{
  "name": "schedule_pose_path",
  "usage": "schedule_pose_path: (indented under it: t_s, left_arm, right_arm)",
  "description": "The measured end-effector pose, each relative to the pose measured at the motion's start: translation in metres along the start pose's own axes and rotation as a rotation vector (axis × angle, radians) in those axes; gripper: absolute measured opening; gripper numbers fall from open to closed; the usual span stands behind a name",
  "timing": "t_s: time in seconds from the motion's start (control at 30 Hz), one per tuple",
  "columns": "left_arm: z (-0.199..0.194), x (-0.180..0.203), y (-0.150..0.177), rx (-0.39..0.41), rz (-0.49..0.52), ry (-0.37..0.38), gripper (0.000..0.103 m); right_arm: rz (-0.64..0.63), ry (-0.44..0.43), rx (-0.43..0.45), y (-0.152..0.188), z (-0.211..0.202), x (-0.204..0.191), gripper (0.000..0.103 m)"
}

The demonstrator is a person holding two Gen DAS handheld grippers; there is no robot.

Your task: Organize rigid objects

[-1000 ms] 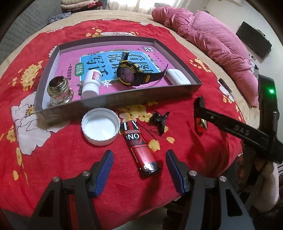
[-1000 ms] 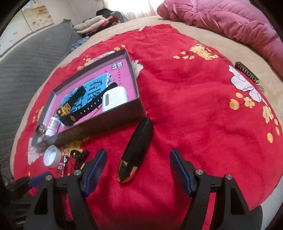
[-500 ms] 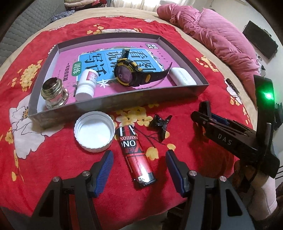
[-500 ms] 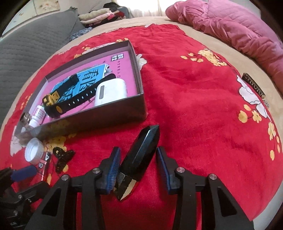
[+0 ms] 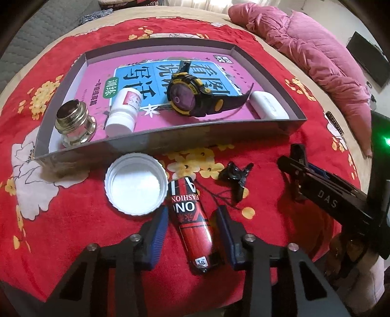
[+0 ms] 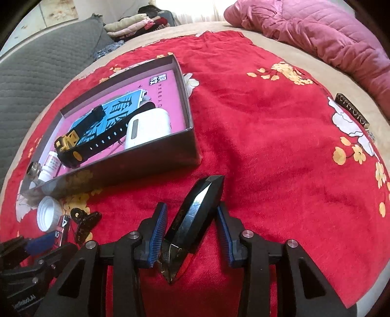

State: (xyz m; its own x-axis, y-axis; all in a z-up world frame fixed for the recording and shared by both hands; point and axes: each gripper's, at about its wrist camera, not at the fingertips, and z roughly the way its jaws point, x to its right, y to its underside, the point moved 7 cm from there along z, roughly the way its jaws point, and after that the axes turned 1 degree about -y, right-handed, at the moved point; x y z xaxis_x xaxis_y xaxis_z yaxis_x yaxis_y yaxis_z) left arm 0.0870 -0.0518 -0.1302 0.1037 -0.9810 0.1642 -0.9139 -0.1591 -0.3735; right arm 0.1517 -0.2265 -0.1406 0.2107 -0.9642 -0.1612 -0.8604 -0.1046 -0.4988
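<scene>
A grey box (image 5: 202, 141) on the red cloth holds a black-yellow watch (image 5: 192, 97), a white pill bottle (image 5: 124, 112), a glass jar (image 5: 73, 124) and a white case (image 5: 268, 107). In front of it lie a white cap (image 5: 135, 184), a black clip (image 5: 235, 174) and a red lighter (image 5: 192, 219). My left gripper (image 5: 192, 222) has its blue pads close on both sides of the lighter. My right gripper (image 6: 192, 228) is shut on a black faceted tube (image 6: 195, 214), which lies on the cloth near the box (image 6: 146, 168).
A pink quilt (image 5: 316, 56) lies at the far right. A small dark-gold bar (image 6: 352, 111) rests at the cloth's right edge. Grey bedding (image 6: 36, 63) and folded clothes (image 6: 136, 23) sit beyond the box. The right gripper's body (image 5: 326, 195) shows in the left wrist view.
Both grippers closed in: the left jaws narrowed around the red lighter, and the right jaws went from wide open to clamped on the black tube. Both moved forward toward the box.
</scene>
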Motion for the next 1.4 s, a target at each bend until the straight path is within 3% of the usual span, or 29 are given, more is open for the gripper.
schedule_pose_path:
  t_s: [0.13, 0.2, 0.5, 0.93, 1.17, 1.4]
  left_arm:
    - [0.001, -0.003, -0.001, 0.011, -0.008, 0.009, 0.029]
    - [0.001, -0.007, -0.001, 0.012, -0.027, 0.031, 0.027]
    - [-0.005, -0.013, 0.003, 0.029, -0.040, 0.094, 0.023]
    - [-0.024, -0.012, 0.009, 0.059, -0.003, 0.109, 0.023]
    - [-0.039, -0.004, 0.005, 0.112, 0.035, 0.119, 0.023]
    - [-0.046, -0.001, 0.001, 0.139, 0.058, 0.123, 0.023]
  right_arm:
    - [0.026, -0.020, 0.004, -0.002, -0.002, 0.007, 0.026]
    - [0.038, -0.044, 0.002, -0.003, -0.003, 0.009, 0.025]
    - [0.042, -0.088, 0.003, 0.000, -0.010, 0.013, 0.024]
    - [0.054, -0.125, 0.008, 0.006, -0.024, 0.012, 0.024]
    - [0.001, -0.152, 0.083, 0.000, -0.043, -0.002, 0.024]
    - [-0.047, -0.153, 0.089, 0.000, -0.045, -0.013, 0.024]
